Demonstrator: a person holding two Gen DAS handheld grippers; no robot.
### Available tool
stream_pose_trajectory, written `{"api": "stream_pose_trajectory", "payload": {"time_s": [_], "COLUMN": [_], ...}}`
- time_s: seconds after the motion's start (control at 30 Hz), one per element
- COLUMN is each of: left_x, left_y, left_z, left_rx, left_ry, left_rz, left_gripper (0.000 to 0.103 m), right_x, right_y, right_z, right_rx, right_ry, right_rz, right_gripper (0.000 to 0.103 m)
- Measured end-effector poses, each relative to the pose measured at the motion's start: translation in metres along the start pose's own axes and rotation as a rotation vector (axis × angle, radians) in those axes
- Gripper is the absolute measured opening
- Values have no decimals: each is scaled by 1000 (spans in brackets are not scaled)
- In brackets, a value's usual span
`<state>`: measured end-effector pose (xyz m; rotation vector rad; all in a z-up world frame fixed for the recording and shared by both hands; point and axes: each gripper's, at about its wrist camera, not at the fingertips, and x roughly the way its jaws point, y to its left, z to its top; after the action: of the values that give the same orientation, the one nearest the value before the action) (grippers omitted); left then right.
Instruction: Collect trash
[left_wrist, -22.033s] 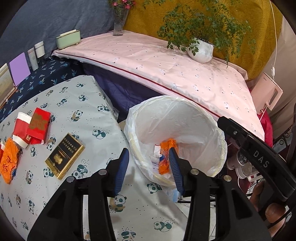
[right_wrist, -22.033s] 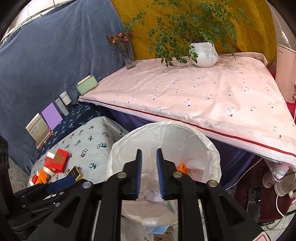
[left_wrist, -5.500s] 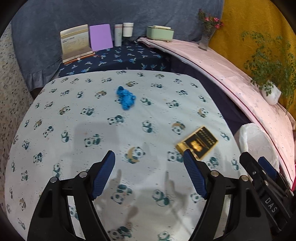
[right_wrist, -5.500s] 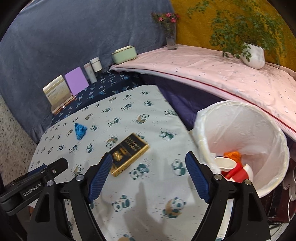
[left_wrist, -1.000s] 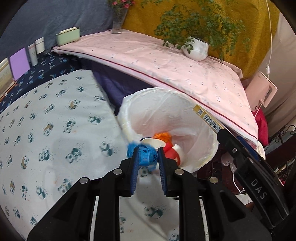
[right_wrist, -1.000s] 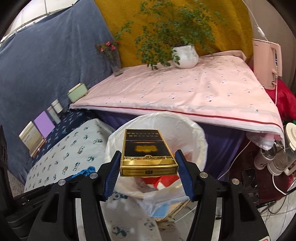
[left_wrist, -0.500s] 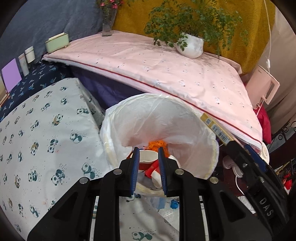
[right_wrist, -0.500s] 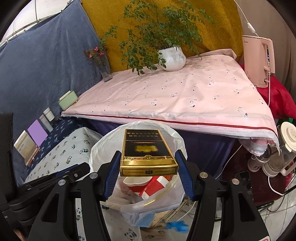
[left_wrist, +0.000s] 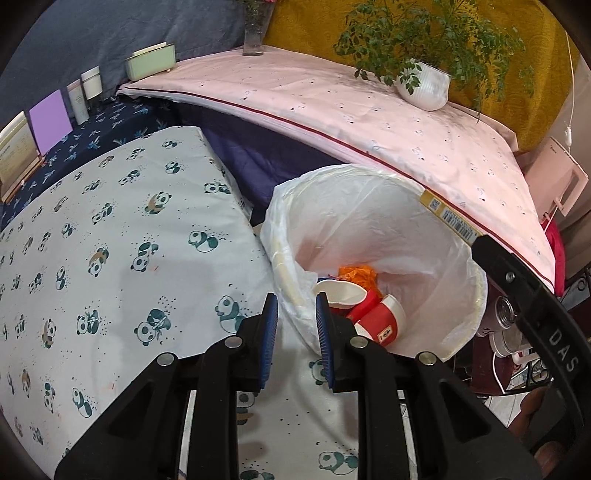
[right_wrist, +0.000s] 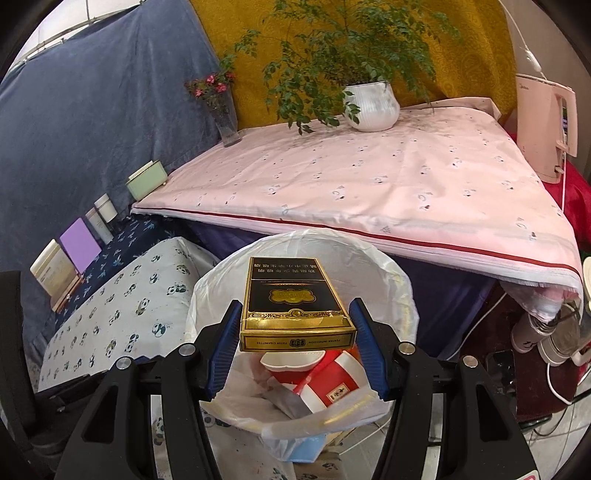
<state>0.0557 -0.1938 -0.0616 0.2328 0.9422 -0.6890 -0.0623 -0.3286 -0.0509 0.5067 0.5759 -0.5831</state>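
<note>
The right gripper (right_wrist: 295, 332) clamps a black-and-gold box (right_wrist: 293, 308) by its 2 long sides, both blue pads pressed against it; the box hangs level over the mouth of the bin (right_wrist: 400, 280). The left gripper (left_wrist: 293, 314) stands narrow, a small gap between its pads, nothing in it — its tips sit over the bin's near rim (left_wrist: 280, 258) at the edge of the panda-print cloth (left_wrist: 129, 236).

The bin, lined with a white plastic bag, holds red-and-white paper cups (left_wrist: 373, 314) and an orange crumpled wrapper (left_wrist: 356, 275). In the left wrist view only a yellow barcoded edge of the box (left_wrist: 448, 216) shows — the right gripper's arm covers the rest. The bin's bottom is hidden beneath the cups.
</note>
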Motion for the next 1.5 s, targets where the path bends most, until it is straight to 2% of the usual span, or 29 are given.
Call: {"api": "stream_pose_trajectory", "payload": {"time_s": [0.67,1.0,1.1,1.17,1.43,1.5], "left_x": [5,-2,-4,-6,-24,-30], "left_y": [15,22,22,22,18,19], "left_z": [4,5,5,5,-2,-4], "left_rx": [-29,-49,-47,-49,-38,-44], "left_ry": [-10,-31,-34,-38,-65,-69], "left_rz": [32,57,66,72,85,88], "left_gripper": [34,59,61,68,73,78], "right_x": [34,34,30,26,8,3], "right_y": [28,36,37,39,43,44], "right_z": [16,24,25,25,26,24], "right_rx": [-67,-71,-83,-100,-133,-133], "right_ry": [25,21,21,14,16,15], "right_rz": [10,12,13,5,-5,-12], "right_gripper": [56,60,66,68,73,75]}}
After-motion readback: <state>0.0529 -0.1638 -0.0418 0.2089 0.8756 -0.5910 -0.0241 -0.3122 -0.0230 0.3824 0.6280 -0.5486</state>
